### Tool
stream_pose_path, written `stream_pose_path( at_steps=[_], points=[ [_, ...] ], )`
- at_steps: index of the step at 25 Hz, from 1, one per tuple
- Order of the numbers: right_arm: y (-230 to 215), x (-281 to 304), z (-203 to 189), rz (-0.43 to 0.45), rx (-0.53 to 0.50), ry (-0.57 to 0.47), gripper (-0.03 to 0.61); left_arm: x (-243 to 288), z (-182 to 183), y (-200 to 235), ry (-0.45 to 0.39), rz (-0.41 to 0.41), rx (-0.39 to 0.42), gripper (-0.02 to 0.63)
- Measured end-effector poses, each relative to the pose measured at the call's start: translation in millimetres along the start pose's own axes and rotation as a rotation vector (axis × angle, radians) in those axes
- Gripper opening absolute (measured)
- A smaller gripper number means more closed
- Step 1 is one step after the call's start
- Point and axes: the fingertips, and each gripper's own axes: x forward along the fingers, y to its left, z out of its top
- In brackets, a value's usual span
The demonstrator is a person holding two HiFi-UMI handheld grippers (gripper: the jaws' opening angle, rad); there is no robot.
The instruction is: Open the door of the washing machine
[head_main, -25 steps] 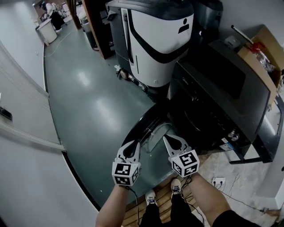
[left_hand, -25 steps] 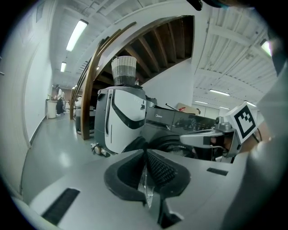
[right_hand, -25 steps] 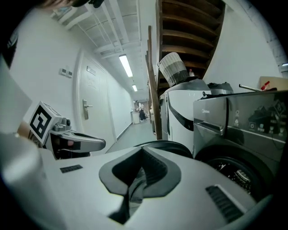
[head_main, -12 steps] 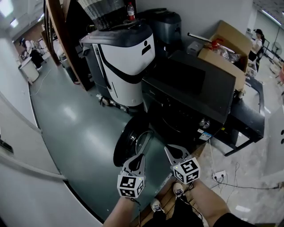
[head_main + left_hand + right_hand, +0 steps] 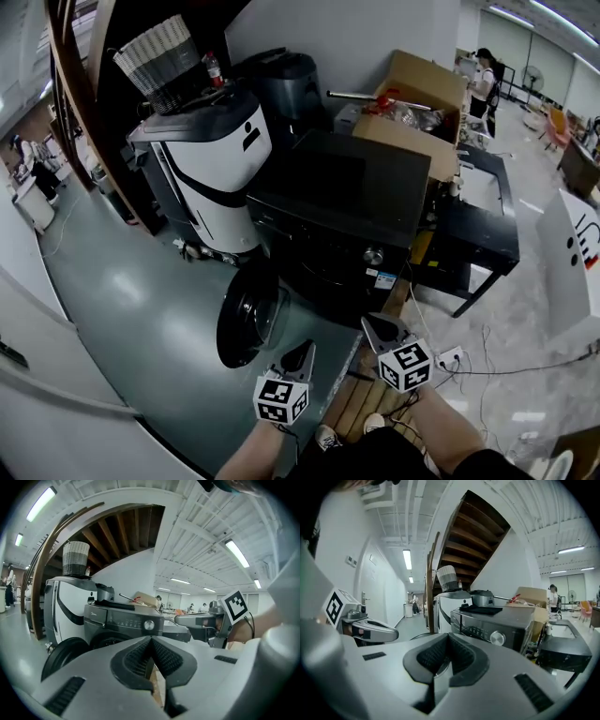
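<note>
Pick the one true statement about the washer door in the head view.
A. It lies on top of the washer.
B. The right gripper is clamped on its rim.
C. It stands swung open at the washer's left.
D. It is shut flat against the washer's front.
C: the round door stands swung out from the front of the washer, at its left in the head view, with nothing gripping it.

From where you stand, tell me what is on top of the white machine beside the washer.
A woven basket stands on top of the white machine. A bottle shows beside it; whether it also stands on the machine, I cannot tell. The basket's inside is hidden.
</note>
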Motion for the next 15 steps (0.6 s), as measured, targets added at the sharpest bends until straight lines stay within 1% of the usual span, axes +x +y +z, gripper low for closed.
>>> stream_pose_path(
  at_steps=[4, 7, 11, 15],
  points=[
    [-19.1, -41.6, 1.0, -0.033, 0.007, -0.004, 0.017, 4.7, 3.5, -42.8, 0.013, -0.059, -0.004, 0.018],
    [-25.3, -63.1, -0.6, -0.036, -0.003, 0.011, 0.017, 5.8, 6.4, -66.7, 0.016, -0.079, 0.0, 0.018],
    [-27.3, -84.8, -13.8, -0.023, 0.001, 0.036, 0.017, 5.9, -3.2, -89.3, 0.027, -0.09, -0.01, 0.018],
    [-22.7, -94.8, -25.2, 0.004, 0.006, 0.056, 0.017, 2.6, -14.4, -99.5, 0.04, -0.076, -0.027, 0.018]
  ],
)
